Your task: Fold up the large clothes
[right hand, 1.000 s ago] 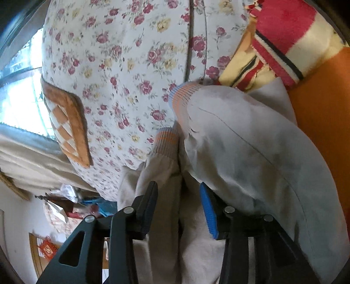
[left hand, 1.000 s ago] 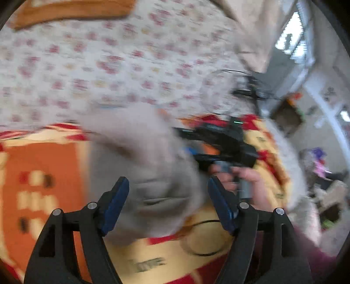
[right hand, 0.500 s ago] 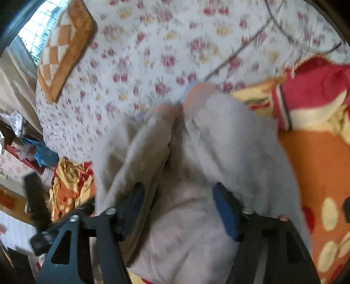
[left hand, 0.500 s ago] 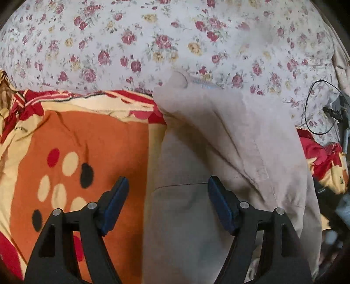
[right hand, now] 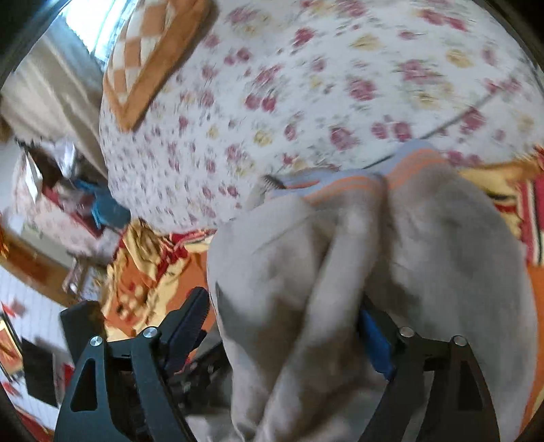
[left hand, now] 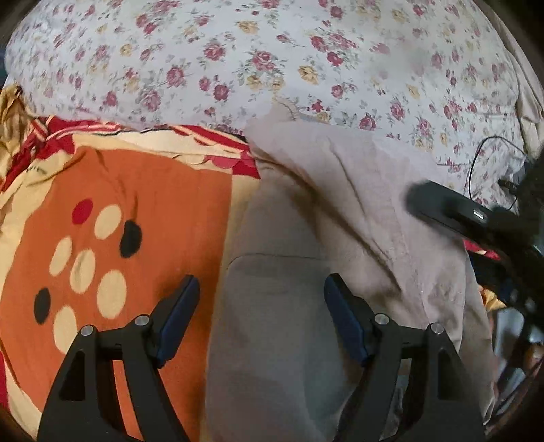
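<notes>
A large grey-beige garment [left hand: 340, 244] lies on the bed, over an orange patterned blanket [left hand: 102, 238] and a floral sheet [left hand: 272, 61]. My left gripper [left hand: 261, 316] is open, its jaws wide over the garment's left part, holding nothing. In the right wrist view the same garment [right hand: 425, 255] is bunched, with orange-and-blue striped cuffs [right hand: 357, 183] at its far end. My right gripper [right hand: 285, 333] is open, with a fold of the garment lying between the jaws. The right gripper's body shows at the right edge of the left wrist view [left hand: 459, 214].
An orange checked cushion [right hand: 149, 54] lies on the floral sheet at the far left of the right wrist view. A black cable [left hand: 482, 159] lies on the sheet at the right. Room clutter and a window [right hand: 85, 20] are beyond the bed.
My right gripper opened from nearly closed on the cloth to wide open and drew back. The left gripper swung over the garment and stayed open.
</notes>
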`<state>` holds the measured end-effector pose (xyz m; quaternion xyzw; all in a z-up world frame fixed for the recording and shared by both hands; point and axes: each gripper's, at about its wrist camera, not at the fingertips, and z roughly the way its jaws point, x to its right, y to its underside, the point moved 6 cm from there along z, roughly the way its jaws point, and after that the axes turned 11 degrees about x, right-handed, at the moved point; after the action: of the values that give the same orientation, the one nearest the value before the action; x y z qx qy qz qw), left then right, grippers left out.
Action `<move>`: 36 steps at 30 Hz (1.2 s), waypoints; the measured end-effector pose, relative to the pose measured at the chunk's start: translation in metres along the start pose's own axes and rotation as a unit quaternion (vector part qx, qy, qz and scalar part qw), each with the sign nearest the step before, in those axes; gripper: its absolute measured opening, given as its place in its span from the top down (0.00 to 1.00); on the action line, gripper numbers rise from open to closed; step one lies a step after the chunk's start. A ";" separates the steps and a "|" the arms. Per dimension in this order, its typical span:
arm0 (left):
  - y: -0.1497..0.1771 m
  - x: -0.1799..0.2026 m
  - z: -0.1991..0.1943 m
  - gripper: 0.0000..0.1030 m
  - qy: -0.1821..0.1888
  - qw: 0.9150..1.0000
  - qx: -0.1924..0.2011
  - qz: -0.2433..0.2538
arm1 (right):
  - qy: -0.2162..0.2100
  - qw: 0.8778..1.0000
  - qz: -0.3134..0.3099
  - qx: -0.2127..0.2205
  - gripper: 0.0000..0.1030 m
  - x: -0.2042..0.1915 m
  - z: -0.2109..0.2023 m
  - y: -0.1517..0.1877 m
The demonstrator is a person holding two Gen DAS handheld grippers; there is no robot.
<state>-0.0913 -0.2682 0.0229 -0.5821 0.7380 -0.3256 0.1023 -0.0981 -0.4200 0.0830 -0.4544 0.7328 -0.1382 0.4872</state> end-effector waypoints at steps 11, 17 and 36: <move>0.011 0.034 -0.036 0.23 0.073 0.997 -0.005 0.039 | 0.086 0.991 -0.073 0.076 0.96 -0.001 -0.041 -0.019; 0.045 0.060 -0.025 0.20 0.092 0.992 -0.042 0.079 | 0.194 0.976 -0.037 0.095 0.96 0.070 -0.038 -0.035; 0.021 0.009 -0.050 0.20 -0.003 0.994 0.036 0.102 | 0.146 0.987 -0.068 0.000 0.46 0.015 -0.083 0.057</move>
<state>-0.1374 -0.2565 0.0505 -0.5008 0.7808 -0.3386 0.1581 -0.2003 -0.4204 0.0778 -0.4780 0.7634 -0.2362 0.3646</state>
